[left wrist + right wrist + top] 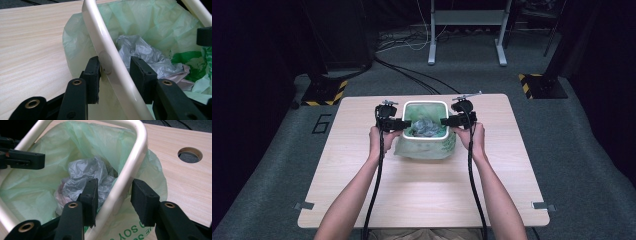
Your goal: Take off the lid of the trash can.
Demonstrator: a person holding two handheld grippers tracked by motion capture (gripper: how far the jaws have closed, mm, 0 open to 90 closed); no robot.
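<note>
While I hold both hands level at the bin (425,106), it sits at the middle of the counter (362,165), lined with a pale green bag (424,148) and holding crumpled grey plastic (426,126). My left gripper (398,123), at the bin's nine o'clock, straddles the cream rim (105,52): the outer pad touches the rim, the inner pad stands clear, so the jaws are spread. My right gripper (447,121), at three o'clock, straddles the opposite rim with gaps on both sides, also spread. On the bag's overhang I can read green letters, "SOY" (126,232), with the rest cut off. On the floor at nine o'clock, a "6" (322,123) is marked.
</note>
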